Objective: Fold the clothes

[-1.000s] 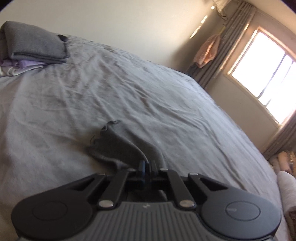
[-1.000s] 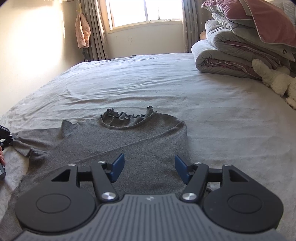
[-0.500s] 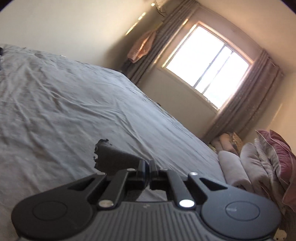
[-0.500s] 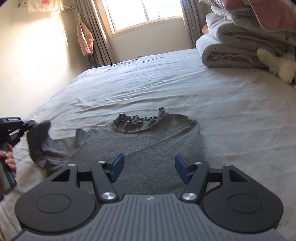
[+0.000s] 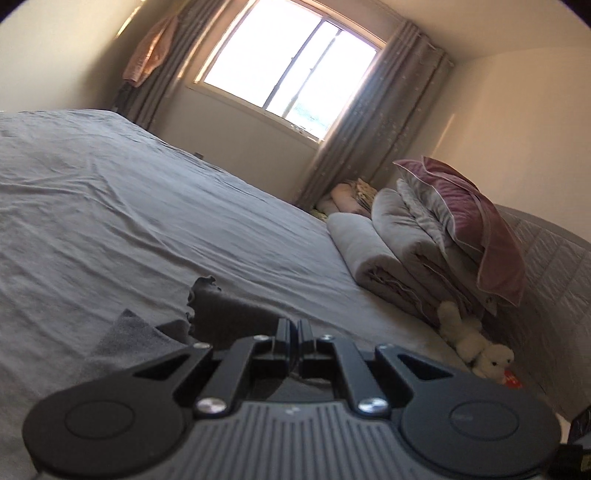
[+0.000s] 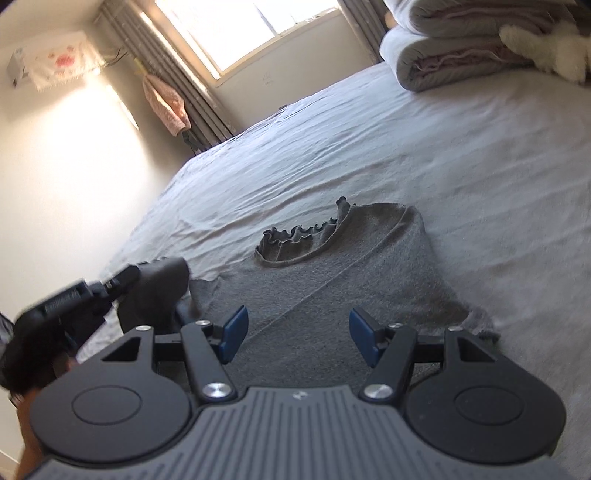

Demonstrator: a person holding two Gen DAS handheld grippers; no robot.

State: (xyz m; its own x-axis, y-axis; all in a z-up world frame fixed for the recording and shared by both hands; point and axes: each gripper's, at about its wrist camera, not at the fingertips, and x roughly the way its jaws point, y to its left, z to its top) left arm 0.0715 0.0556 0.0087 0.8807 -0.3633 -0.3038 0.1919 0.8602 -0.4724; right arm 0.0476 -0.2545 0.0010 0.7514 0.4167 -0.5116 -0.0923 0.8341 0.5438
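1. Sweater [image 6: 332,288], grey knit, lies flat on the bed [image 6: 480,166], frilled collar [image 6: 299,240] pointing toward the window [image 6: 236,33]. Its right side is already folded in, with a diagonal crease across the chest.
2. Left gripper [image 5: 294,332]: we see the jaws pressed together on the sleeve [image 5: 229,314], no gap between them. The cloth bunches ahead of the fingers, and its frilled cuff edge stands clear of the sheet.
3. From the right wrist view, we note the same left gripper [image 6: 122,280] at the sweater's left edge, with the sleeve [image 6: 159,291] lifted and draped dark over its tip. A little of the holder's hand shows beneath it, blurred.
4. Right gripper [image 6: 295,328]: we record the jaws wide apart, blue pads [image 6: 234,326] on either side, gripping nothing. It hangs over the lower body of the sweater; we cannot tell whether it touches the knit.
5. Rolled duvets [image 5: 391,251] are stacked at the head of the bed, with a mauve pillow [image 5: 476,218] on top and a white plush toy [image 5: 476,347] at the foot of the stack.
6. Curtains [image 5: 362,125] flank the window; a pink garment [image 5: 146,55] hangs beside the left one. The sheet is creased throughout.
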